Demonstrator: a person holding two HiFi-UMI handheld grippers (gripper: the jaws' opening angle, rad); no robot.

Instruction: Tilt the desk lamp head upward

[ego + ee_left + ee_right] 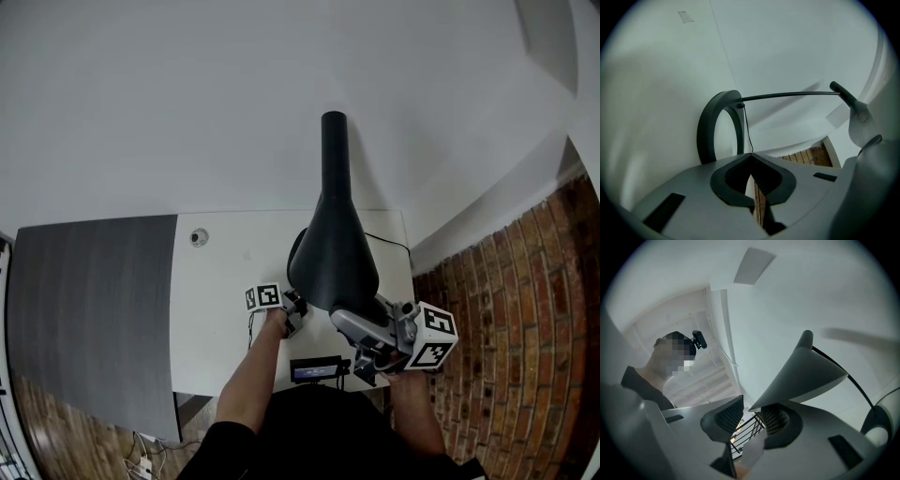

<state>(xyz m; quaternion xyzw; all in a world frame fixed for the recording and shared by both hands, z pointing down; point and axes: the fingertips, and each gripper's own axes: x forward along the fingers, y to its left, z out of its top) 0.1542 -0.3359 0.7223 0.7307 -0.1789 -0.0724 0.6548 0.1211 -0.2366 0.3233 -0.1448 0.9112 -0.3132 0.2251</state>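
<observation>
Finding the lamp: desk lamp head (333, 253) hangs over the white desk (225, 281).
Right gripper (751, 414): jaws apart, the head's rim between them.
Left gripper (751, 157): jaws pressed together, nothing inside, near the ring base (704, 136).

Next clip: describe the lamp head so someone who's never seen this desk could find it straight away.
On the white desk against the white wall, look to its right half. The lamp head is the dark cone there, narrow neck toward the wall, wide end toward the person. Nothing else on the desk is cone-shaped or as large.
</observation>
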